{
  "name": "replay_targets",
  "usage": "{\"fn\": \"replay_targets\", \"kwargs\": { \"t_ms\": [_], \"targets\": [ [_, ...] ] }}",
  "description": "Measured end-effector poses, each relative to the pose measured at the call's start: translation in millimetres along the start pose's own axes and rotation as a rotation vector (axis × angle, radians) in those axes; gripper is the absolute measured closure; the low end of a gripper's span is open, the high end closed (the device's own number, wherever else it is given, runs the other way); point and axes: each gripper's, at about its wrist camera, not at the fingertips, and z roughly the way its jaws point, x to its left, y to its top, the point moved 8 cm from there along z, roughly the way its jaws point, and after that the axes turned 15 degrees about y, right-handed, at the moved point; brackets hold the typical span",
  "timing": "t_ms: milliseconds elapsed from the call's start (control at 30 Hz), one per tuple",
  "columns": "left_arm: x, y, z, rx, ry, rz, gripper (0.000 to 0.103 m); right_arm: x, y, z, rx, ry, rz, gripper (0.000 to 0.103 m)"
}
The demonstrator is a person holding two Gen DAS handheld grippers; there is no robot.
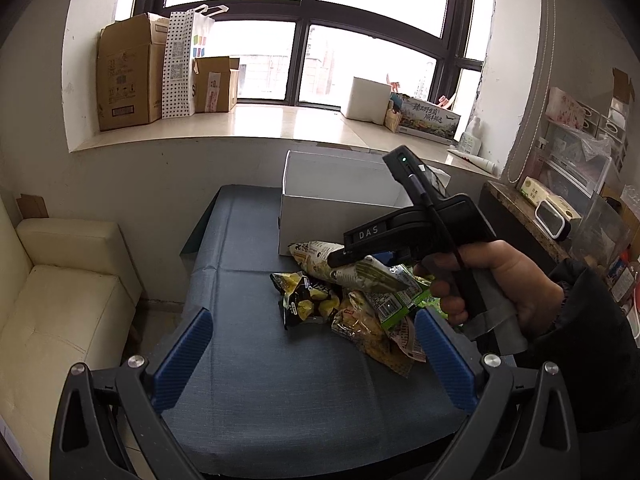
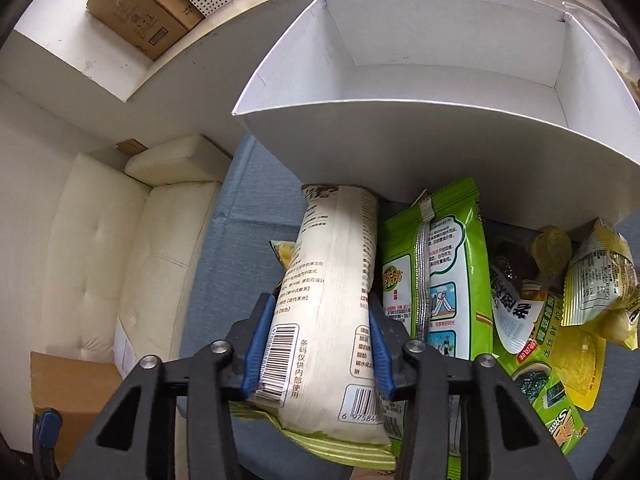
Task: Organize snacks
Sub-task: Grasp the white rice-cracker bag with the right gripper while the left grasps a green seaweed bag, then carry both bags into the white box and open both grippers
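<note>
1. Step in hand: the pick-up. The right hand-held gripper has its blue pads pressed on both sides of a cream snack packet lying atop the snack pile on the blue table, just in front of the white box.
2. The left hand-held gripper is spread wide and empty, hovering near the pile.
3. Next move, I judge: lift the packet clear, carry it over the box's near wall, release inside.
4. The right wrist view shows the box's bare interior; the left wrist view shows the person's hand on the handle.
</note>
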Motion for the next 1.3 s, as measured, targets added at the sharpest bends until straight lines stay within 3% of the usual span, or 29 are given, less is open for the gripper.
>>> {"fn": "replay_targets", "kwargs": {
  "t_ms": [67, 233, 400, 567, 700, 967, 1000, 1033, 1067, 1300],
  "targets": [
    [-4, -1, 4, 0.004, -0.002, 0.01, 0.0, 3, 1, -10, -0.018, 0.027, -0.007, 0.06],
    [-15, 0, 19, 0.034, -0.013, 0.018, 0.0, 15, 1, -51, -0.091, -0.014, -0.101, 0.061],
    [-35, 4, 41, 0.079, -0.043, 0.039, 0.0, 27, 2, -120, -0.252, -0.05, -0.207, 0.064],
    [-74, 12, 77, 0.138, -0.086, 0.066, 0.0, 18, -17, -186, -0.393, -0.088, -0.254, 0.066],
    [-111, 13, 121, 0.224, -0.125, 0.092, 0.0, -8, -29, -194, -0.38, -0.153, -0.241, 0.067],
    [-148, 6, 202, 0.379, -0.13, 0.081, 0.001, -48, -65, -228, -0.448, -0.12, -0.156, 0.068],
    [-150, 3, 208, 0.399, -0.141, 0.079, 0.004, -51, -69, -231, -0.45, -0.113, -0.149, 0.068],
    [-150, 0, 215, 0.418, -0.141, 0.076, 0.017, -54, -73, -233, -0.45, -0.11, -0.145, 0.068],
    [-150, -3, 220, 0.439, -0.141, 0.07, 0.02, -57, -75, -235, -0.454, -0.108, -0.137, 0.068],
    [-139, 9, 208, 0.389, -0.126, 0.036, 0.026, -72, -79, -242, -0.476, -0.085, -0.1, 0.068]
  ]
}}
